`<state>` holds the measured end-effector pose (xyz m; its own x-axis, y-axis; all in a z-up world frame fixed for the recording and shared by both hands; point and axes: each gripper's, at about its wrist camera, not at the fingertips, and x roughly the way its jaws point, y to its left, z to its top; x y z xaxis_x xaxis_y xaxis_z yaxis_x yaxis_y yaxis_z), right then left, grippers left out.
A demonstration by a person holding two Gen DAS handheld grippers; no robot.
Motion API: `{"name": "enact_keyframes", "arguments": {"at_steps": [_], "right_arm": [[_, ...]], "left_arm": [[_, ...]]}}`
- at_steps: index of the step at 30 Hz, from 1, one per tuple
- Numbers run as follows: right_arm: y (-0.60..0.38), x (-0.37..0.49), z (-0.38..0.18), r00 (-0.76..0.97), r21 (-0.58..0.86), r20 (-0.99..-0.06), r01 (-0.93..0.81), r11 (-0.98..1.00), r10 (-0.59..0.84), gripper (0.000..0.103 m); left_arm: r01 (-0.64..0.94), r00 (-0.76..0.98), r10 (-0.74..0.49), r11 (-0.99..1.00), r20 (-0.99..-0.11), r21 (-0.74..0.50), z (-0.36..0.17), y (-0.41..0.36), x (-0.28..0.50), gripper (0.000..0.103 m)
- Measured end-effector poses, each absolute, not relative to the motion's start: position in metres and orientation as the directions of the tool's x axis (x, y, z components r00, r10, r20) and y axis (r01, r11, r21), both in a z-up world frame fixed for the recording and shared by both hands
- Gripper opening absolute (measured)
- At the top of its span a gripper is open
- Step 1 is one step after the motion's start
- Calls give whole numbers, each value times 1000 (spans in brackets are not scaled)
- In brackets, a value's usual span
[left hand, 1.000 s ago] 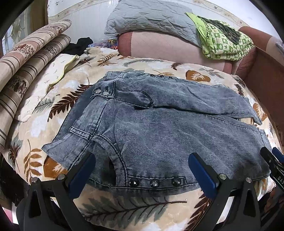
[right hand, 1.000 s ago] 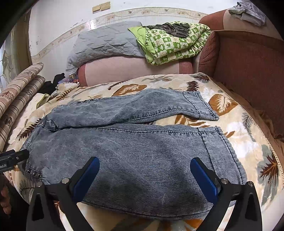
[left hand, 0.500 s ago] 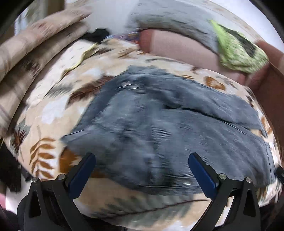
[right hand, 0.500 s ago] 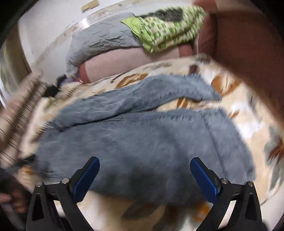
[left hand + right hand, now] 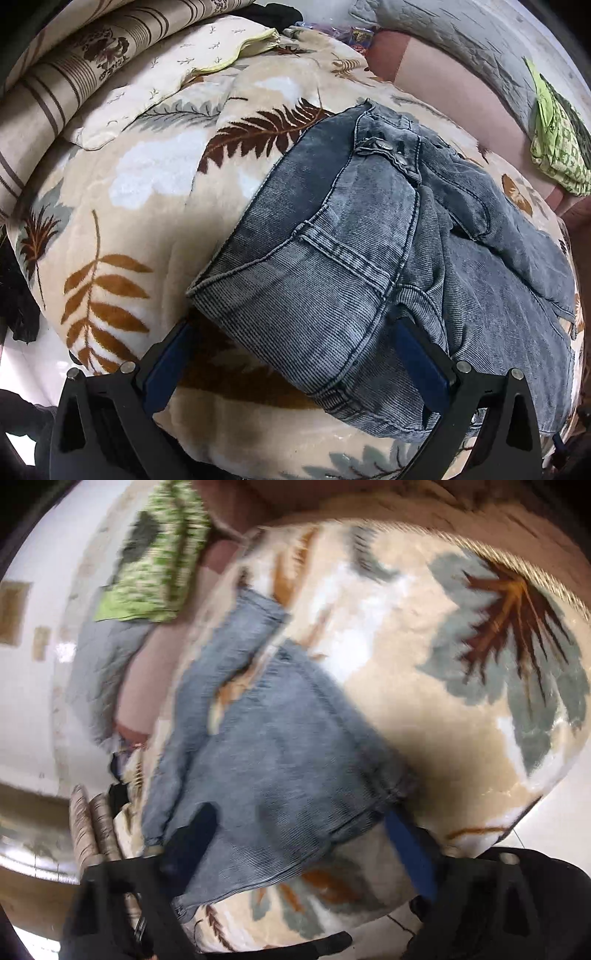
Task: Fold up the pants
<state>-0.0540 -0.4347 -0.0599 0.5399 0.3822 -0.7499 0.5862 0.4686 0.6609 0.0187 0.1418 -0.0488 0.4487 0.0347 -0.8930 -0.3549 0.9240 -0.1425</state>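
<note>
A cream fleece blanket with brown leaf prints (image 5: 122,229) covered the bed. Striped beige rolled bedding (image 5: 62,77) lay at ten o'clock, a green patterned cloth (image 5: 557,147) at two o'clock.

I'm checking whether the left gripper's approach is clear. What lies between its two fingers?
In the left wrist view, the waist end of the jeans lies between the fingers of the left gripper, on the leaf-print blanket. The pads don't visibly press it.

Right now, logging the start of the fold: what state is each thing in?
Jeans: spread flat on the blanket, legs apart, unfolded.
Left gripper: open, waistband corner between its fingers, not pinched.
Right gripper: open, jaws just been closing, leg hem between them; blurred.
Green cloth: bunched on the sofa.
</note>
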Motion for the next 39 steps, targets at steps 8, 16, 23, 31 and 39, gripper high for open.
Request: {"name": "enact_keyframes", "arguments": {"at_steps": [8,16,23,31,39], "right_arm": [[-446,-66,-55,526,615,-788,648,449,321,80],[-433,-33,-49,469,553,-827,572,606,311,8],[-419,-7,-2,481,388,-864,455,802,146,9],[-430,-18,0,464,238,-886,454,858,0,39],[-460,-33,9,541,340,-840,475,812,35,61]], "left_arm": [[-349,462,-2,919,-887,-184,-45,148,18,85],[-372,448,36,916,-893,-150,-44,144,19,68],[-369,518,27,909,-855,-194,-10,154,10,6],[-303,511,104,951,-854,-65,-2,132,-20,11],[-321,584,189,947,-790,-11,38,138,-23,71]]}}
